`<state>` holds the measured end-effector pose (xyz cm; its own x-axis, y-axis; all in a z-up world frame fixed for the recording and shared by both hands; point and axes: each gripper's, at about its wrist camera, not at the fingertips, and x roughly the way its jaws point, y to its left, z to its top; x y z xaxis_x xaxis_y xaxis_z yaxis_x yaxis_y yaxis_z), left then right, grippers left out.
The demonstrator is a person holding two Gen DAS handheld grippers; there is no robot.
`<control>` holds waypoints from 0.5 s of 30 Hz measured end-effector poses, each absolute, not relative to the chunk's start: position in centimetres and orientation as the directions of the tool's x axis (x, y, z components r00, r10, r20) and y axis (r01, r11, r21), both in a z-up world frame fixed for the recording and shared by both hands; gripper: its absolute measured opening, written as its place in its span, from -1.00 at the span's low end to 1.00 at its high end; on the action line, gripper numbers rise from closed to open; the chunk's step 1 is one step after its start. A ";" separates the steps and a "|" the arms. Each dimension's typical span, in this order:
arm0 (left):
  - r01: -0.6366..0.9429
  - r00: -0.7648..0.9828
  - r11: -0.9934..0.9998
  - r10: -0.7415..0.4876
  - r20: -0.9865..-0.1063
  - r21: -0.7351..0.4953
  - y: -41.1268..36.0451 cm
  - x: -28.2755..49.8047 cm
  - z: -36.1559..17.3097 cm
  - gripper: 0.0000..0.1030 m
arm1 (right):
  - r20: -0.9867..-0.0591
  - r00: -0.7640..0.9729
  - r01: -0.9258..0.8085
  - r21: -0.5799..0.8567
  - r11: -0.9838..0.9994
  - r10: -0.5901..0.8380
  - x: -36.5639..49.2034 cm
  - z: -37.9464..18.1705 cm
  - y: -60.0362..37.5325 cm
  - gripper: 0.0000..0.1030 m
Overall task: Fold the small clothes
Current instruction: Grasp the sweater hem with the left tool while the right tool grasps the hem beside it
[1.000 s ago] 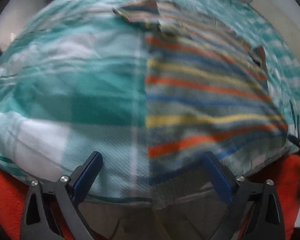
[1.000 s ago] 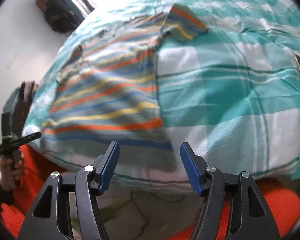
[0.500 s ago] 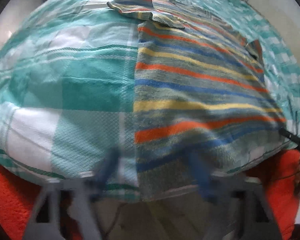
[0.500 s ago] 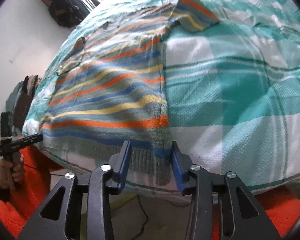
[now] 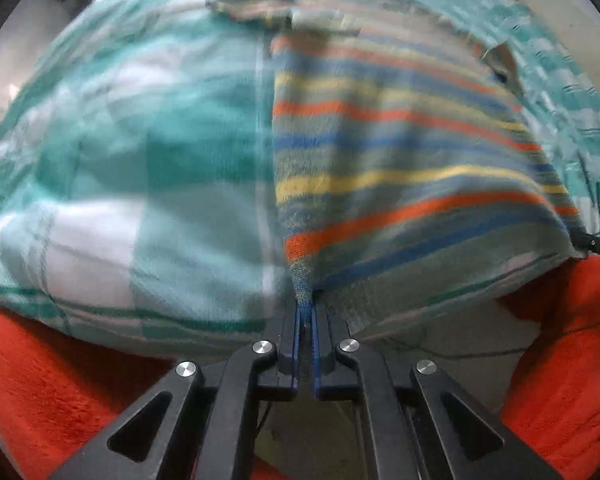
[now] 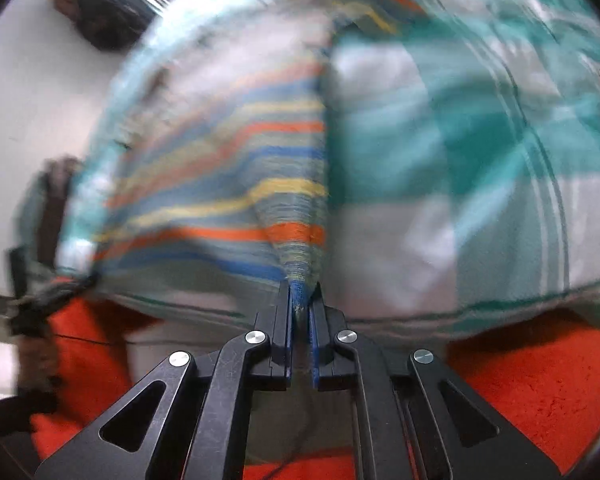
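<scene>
A small striped sweater (image 5: 400, 152) in grey, orange, blue and yellow lies spread on a teal and white checked bedspread (image 5: 140, 152). My left gripper (image 5: 306, 312) is shut on the sweater's near left hem corner, which bunches up between the pads. In the right wrist view the same sweater (image 6: 236, 168) lies left of centre, and my right gripper (image 6: 300, 304) is shut on its near right hem corner. The cloth rises in a pinched ridge from each grip. Both views are blurred.
The bed's near edge hangs over red-orange cloth (image 5: 60, 380) on both sides below. The other gripper's tip (image 5: 592, 242) shows at the right edge of the left view. A dark bag (image 6: 100, 16) rests against the white wall at upper left.
Both grippers went from wide open to shut, each pinching a hem corner of the sweater. The hem cloth now bunches up at each grip where it lay flat before.
</scene>
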<state>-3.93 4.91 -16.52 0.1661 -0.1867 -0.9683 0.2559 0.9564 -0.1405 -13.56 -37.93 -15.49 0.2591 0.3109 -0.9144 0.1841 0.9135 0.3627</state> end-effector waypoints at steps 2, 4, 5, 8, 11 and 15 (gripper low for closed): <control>0.255 0.173 0.957 -0.182 -0.968 -0.134 5.1 -4.1 -16.5 -0.92 | -0.918 0.237 0.221 0.369 0.903 0.317 -13.8 -17.1 -38.0 -0.91; 0.259 0.179 0.959 -0.161 -0.971 -0.111 5.1 -4.0 -16.2 -0.92 | -0.925 0.227 0.227 0.353 0.908 0.304 -13.9 -17.6 -37.3 -0.91; 0.263 0.177 0.961 -0.140 -0.974 -0.091 5.0 -4.0 -16.3 -0.92 | -0.931 0.219 0.224 0.340 0.913 0.293 -13.8 -17.7 -37.1 -0.91; 0.260 0.168 0.964 -0.106 -0.980 -0.060 4.4 -3.3 -17.0 -0.92 | -0.944 0.197 0.236 0.309 0.921 0.266 -13.6 -18.5 -37.0 -0.91; 0.267 0.186 0.964 -0.060 -0.981 -0.009 3.1 -3.2 -16.9 -0.91 | -0.942 0.201 0.247 0.313 0.917 0.267 -13.6 -18.5 -37.2 -0.90; 0.233 0.218 0.968 -0.150 -0.964 -0.098 4.0 -3.3 -14.7 -0.91 | -0.921 0.252 0.253 0.358 0.899 0.296 -14.3 -16.5 -37.7 -0.90</control>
<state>-3.29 3.95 -14.70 0.2181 -0.1499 -0.9643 0.2326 0.9676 -0.0978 -14.28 -37.72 -16.48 0.2524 0.2960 -0.9212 0.2526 0.8989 0.3581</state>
